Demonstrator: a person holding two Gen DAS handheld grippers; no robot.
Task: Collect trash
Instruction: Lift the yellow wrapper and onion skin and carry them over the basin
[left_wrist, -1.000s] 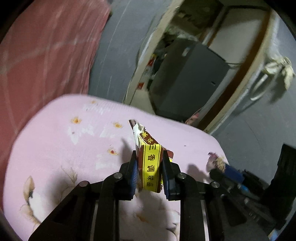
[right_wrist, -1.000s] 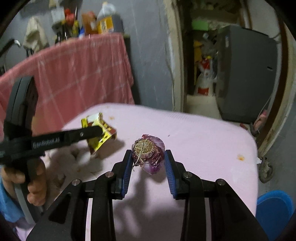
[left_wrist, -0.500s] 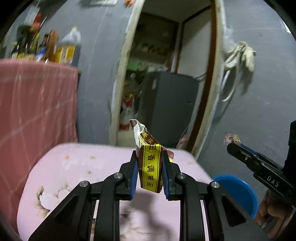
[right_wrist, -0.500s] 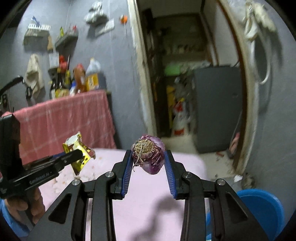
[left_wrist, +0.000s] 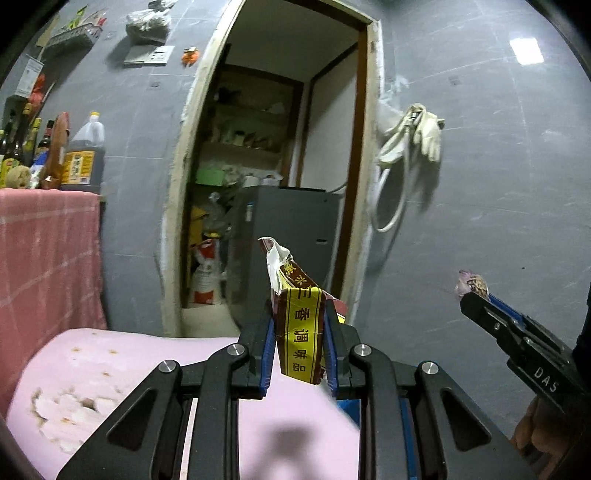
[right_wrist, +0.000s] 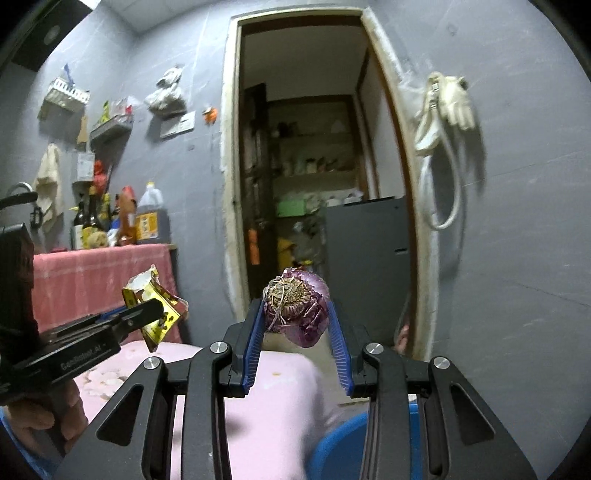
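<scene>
My left gripper (left_wrist: 299, 328) is shut on a torn brown and yellow seasoning packet (left_wrist: 299, 332), held up in the air above the pink cushion (left_wrist: 110, 373). In the right wrist view the same packet (right_wrist: 155, 306) shows at the left, clamped in the left gripper (right_wrist: 147, 314). My right gripper (right_wrist: 297, 317) is shut on a purple onion end (right_wrist: 299, 310) with a dry root tuft. From the left wrist view this onion end (left_wrist: 471, 286) sticks out of the right gripper (left_wrist: 476, 299) at the right edge. Both point roughly level towards the doorway.
A blue bin (right_wrist: 340, 446) lies low beyond the cushion's right edge. A pink-clothed counter (left_wrist: 44, 258) with bottles (left_wrist: 83, 155) stands at the left. The open doorway (left_wrist: 280, 184) shows a grey cabinet (left_wrist: 295, 240) and shelves. Gloves and a hose (left_wrist: 410, 140) hang on the grey wall.
Both grippers have risen off the cushion and swung towards the doorway, each keeping its piece of trash. The cushion has dropped low in both views and the blue bin has come into sight.
</scene>
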